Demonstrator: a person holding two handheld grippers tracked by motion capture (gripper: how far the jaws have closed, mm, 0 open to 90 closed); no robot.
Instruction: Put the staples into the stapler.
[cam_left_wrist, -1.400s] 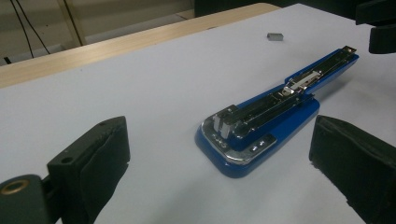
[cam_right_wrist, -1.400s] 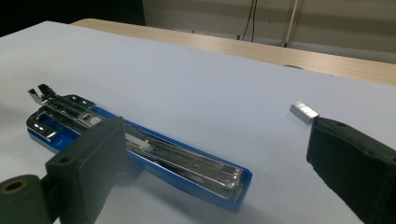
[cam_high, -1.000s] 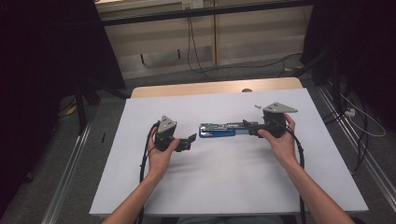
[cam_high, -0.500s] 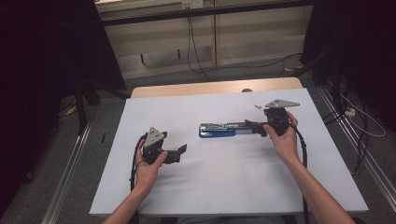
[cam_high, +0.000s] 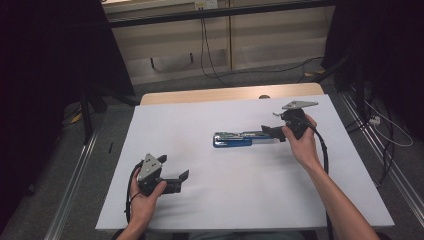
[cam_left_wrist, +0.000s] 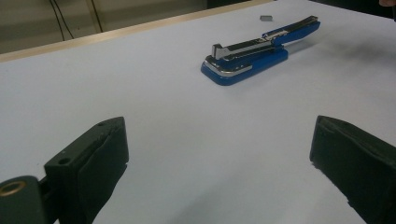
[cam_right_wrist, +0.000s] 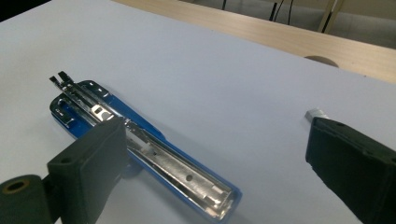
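Right tool (cam_high: 270, 133) sitting right of center in the high view, jaws spread wide and gripping nothing, parked right at the near end of the blue stapler (cam_high: 233, 139). In the right gripper view, same stapler (cam_right_wrist: 140, 149) running diagonally from the left of the frame down to bottom center, flipped open with the shiny metal staple channel exposed, the left jaw overlapping its middle, the right jaw well off to the side. Tiny grey metal bit (cam_right_wrist: 314, 113) lying on the white tabletop (cam_right_wrist: 210, 79) just past that right jaw, too small to tell what exactly. Left tool (cam_high: 176, 178) down in the lower left of the high view, also released and empty, well apart from everything. From the left gripper view, stapler (cam_left_wrist: 261, 49) way up in the upper right of the frame, between and beyond the two open jaws, another small grey speck (cam_left_wrist: 265, 18) near the top edge behind it. Wooden strip along the far edge of the tabletop, cables on the floor beyond.
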